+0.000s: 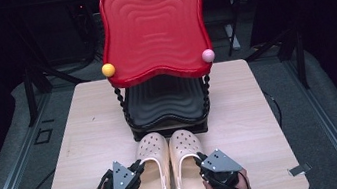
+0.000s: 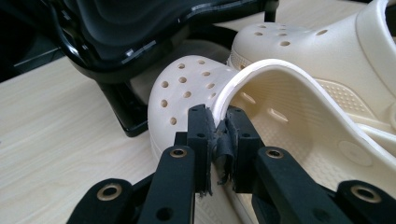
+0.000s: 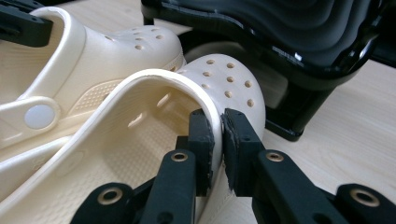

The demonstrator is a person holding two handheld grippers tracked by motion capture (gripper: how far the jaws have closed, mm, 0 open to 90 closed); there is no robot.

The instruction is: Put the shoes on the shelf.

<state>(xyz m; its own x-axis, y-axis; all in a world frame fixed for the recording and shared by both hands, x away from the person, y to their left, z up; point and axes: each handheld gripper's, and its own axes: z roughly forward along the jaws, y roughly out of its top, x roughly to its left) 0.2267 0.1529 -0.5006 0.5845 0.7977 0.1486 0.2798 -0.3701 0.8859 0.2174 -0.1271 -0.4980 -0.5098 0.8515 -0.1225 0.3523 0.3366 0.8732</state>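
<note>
Right now my left hand-held gripper (image 1: 138,167) pinches the outer rim of the left clog (image 1: 152,173), and my right hand-held gripper (image 1: 200,160) is clamped the same way on the right clog (image 1: 187,165); both shoes sit side by side on the tabletop (image 1: 87,137), toes just before the black lower tray (image 1: 165,102) of the stand. I worry each bite is thin, so the soft wall may fold and slip out on lifting, or a toe may catch the tray's edge.
</note>
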